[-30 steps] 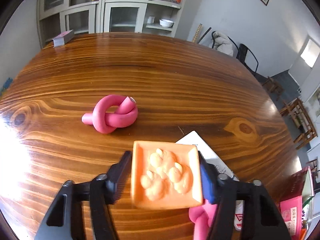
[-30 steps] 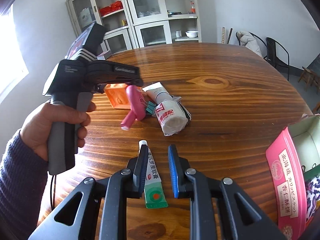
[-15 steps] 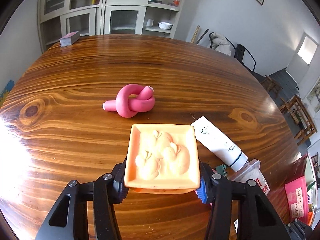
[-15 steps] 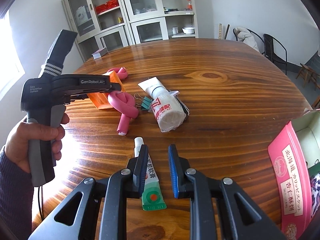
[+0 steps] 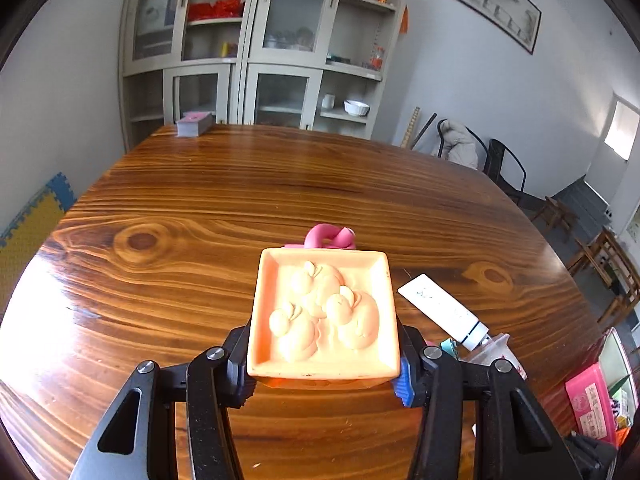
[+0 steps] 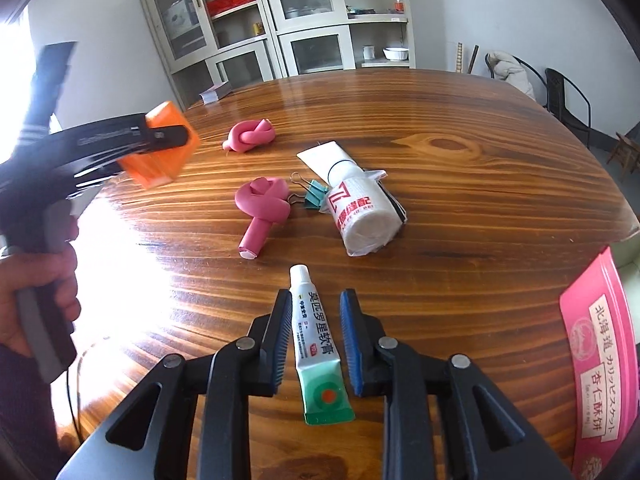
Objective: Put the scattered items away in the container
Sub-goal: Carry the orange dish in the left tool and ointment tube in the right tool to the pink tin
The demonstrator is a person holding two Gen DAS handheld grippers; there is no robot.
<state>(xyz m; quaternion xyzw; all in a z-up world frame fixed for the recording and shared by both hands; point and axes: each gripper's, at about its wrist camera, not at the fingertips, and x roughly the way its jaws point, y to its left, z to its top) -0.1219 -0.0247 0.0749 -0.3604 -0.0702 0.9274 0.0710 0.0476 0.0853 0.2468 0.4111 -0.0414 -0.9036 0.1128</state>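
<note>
My left jaws (image 5: 324, 364) are clamped on the orange mould (image 5: 323, 314), pressing on its two side walls near the edge closest to me, and I hold it clear above the wooden surface (image 5: 240, 208). From the right wrist view it hangs well off the wood, tilted. It looks like a soft, rubbery square tray with three moulded chick shapes in its floor. I judge it light and flexible, so the walls may bow inward under the squeeze, and a hold low on the walls suits it better than one at the thin rim.

My right jaws (image 6: 314, 344) stand apart, one on each side of the small ointment tube (image 6: 318, 340), which lies flat on the surface with its white cap pointing away from me. I cannot tell whether the pads touch it yet. The tube should be light, thin and squashy. I would take it across the firm middle of its body, not the crimped green tail.

Further out lie two knotted pink foam rollers (image 6: 262, 204), a teal binder clip (image 6: 314, 196), a white cream tube (image 6: 330, 160) and a wrapped white roll (image 6: 362, 216). All are still loose.

The container, a pink box (image 6: 596, 364) with an open lid, sits at the far right edge. I judge the tidying barely started there.
</note>
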